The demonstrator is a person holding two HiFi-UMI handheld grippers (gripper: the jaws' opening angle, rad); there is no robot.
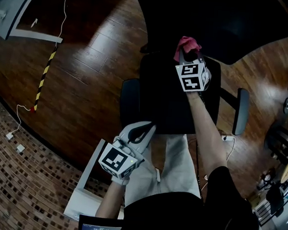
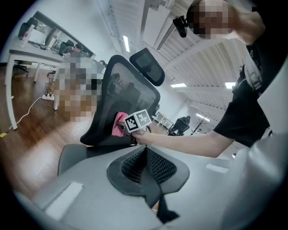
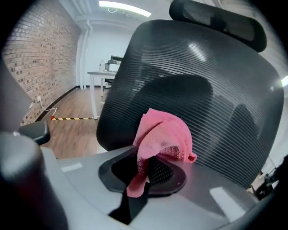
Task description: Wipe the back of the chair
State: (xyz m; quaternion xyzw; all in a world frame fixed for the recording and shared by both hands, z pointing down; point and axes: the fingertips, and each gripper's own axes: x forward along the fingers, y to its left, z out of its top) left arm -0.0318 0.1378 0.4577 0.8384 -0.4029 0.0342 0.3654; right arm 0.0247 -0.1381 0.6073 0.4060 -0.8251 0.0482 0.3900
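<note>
Right gripper (image 3: 144, 171): jaws are closed on a pink cloth (image 3: 163, 134), pinched by its lower fold. The cloth is bunched above the pads and laid against the black mesh chair back (image 3: 211, 85), low on its front face. In the head view this gripper is found at 1 o'clock of the seat (image 1: 159, 106).

Left gripper (image 2: 146, 162): jaws are drawn together and nothing is held between them. It is found at 7 o'clock of the seat, well apart from the chair back
</note>
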